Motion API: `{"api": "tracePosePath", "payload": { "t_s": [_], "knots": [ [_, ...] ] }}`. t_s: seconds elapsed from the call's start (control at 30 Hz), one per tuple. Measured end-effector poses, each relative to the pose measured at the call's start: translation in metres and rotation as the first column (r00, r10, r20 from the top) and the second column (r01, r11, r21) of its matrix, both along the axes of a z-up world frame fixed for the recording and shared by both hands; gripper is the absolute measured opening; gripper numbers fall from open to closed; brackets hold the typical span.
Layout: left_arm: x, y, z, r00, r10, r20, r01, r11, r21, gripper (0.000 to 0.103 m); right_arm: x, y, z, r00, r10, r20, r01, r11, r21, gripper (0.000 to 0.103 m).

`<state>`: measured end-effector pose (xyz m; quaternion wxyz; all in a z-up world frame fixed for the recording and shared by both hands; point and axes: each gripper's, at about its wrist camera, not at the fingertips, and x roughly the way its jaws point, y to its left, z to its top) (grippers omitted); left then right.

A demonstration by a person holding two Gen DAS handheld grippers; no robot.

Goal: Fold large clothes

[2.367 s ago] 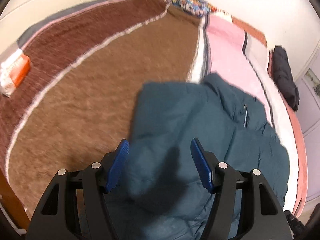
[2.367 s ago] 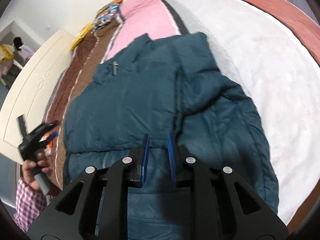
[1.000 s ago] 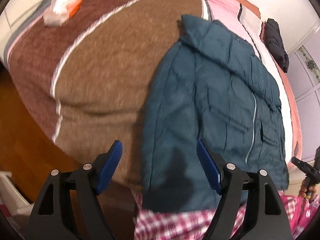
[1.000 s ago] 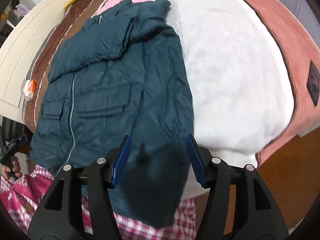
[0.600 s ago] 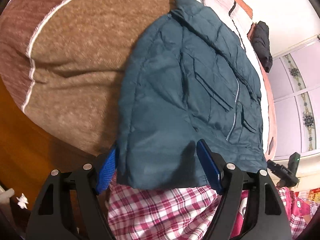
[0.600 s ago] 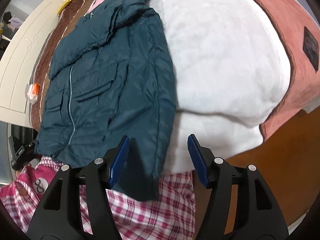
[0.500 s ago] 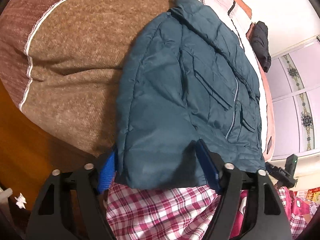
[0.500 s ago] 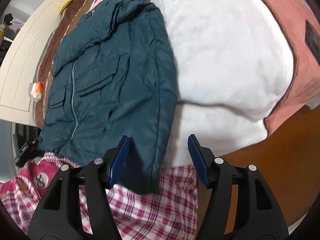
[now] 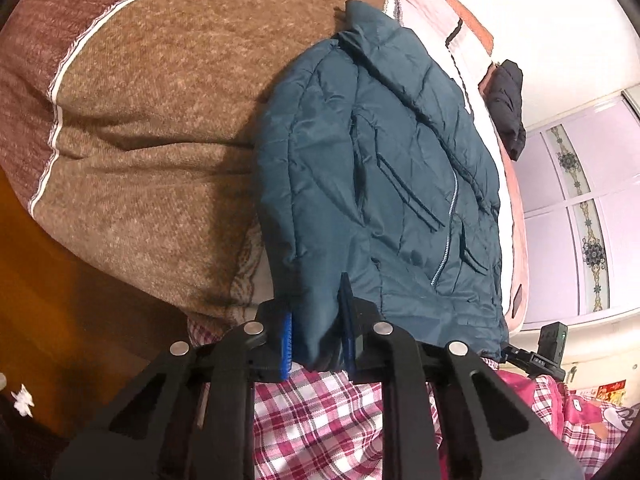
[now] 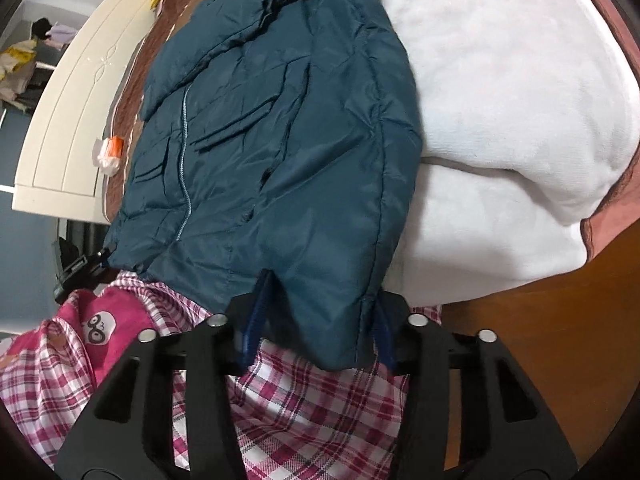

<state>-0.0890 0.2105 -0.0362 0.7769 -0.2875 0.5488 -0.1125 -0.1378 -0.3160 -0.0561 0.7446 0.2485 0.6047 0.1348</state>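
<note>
Left wrist, left tool (image 9: 318, 336) clamping jacket (image 9: 376, 168) hem, bed (image 9: 160, 120)

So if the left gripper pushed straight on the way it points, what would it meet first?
The teal puffer jacket: its hem corner already sits between the left gripper pads, which have just been closing on it. Behind that, probably the bed edge, though depth is unclear.

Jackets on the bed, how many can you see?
2: a teal jacket lying flat near the bed's foot, and a black jacket at the far edge. More may be out of view.
</note>
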Motion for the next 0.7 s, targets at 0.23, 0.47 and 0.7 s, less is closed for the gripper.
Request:
{"api": "tracePosePath", "payload": {
  "t_s": [0.23, 0.47, 0.7],
  "knots": [
    [0.003, -0.004, -0.005, 0.999, -0.015, -0.037, 0.015, 1.0, 0.013, 0.043, 0.002, 0.001, 0.005, 0.999, 0.024, 0.021, -0.024, 1.0, -0.015, 0.018],
    [0.007, -0.01, 0.017, 0.997, -0.053, 0.049, 0.05, 0.997, 0.061, 0.011, 0.007, 0.003, 0.021, 0.997, 0.018, 0.076, -0.019, 1.0, 0.014, 0.01],
    [0.016, -0.02, 0.048, 0.988, -0.053, 0.144, 0.042, 0.996, 0.074, 0.01, 0.017, -0.001, 0.049, 0.984, -0.006, 0.18, -0.009, 0.997, 0.08, 0.009]
  ]
}}
